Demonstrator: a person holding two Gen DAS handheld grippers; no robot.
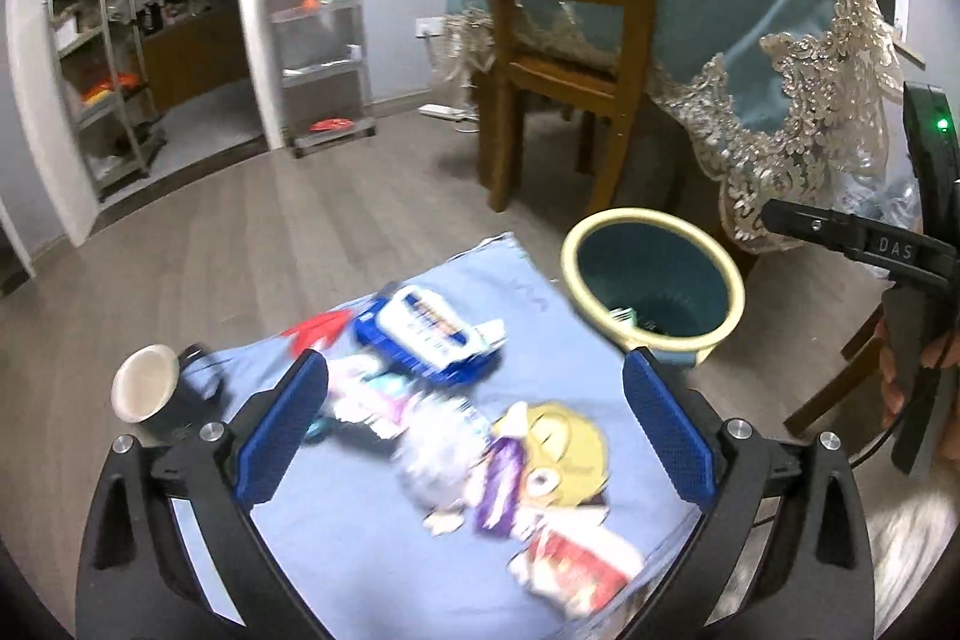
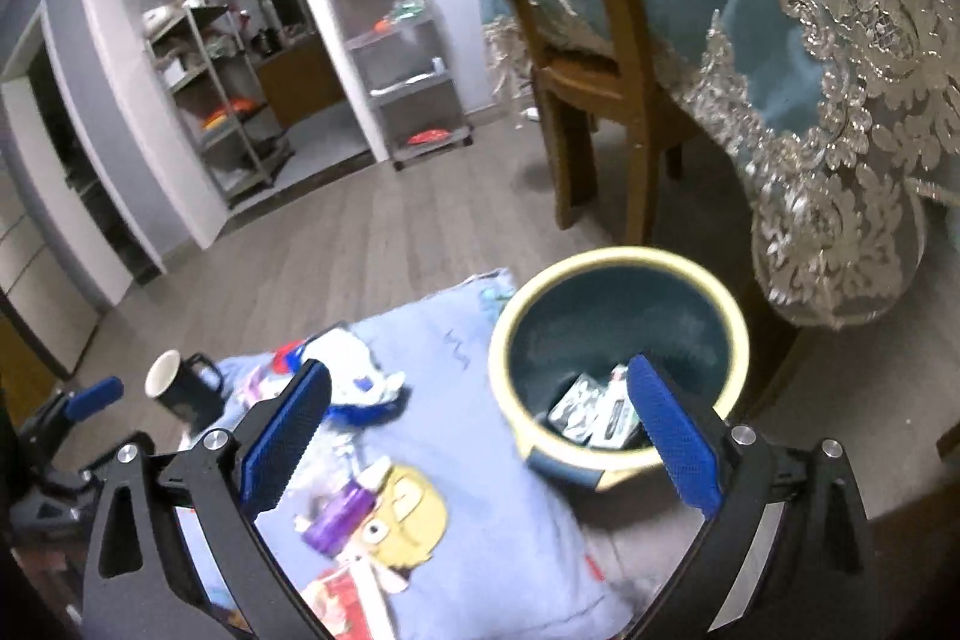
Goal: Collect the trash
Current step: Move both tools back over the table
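Left gripper (image 1: 474,430): jaws spread wide, nothing held, above the blue cloth (image 1: 360,550).
Right gripper (image 2: 480,436): jaws spread wide, empty, at the bin's near rim.
Trash: purple wrapper (image 1: 501,484), red packet (image 1: 570,562) and blue-white pack (image 1: 429,334) lie on the cloth.
Mug (image 1: 153,394): at the cloth's left edge.
Bin (image 2: 510,334): yellow-rimmed, beside the cloth, packets (image 2: 594,412) inside.
Chair (image 1: 564,40): behind, by the draped table (image 1: 750,10).
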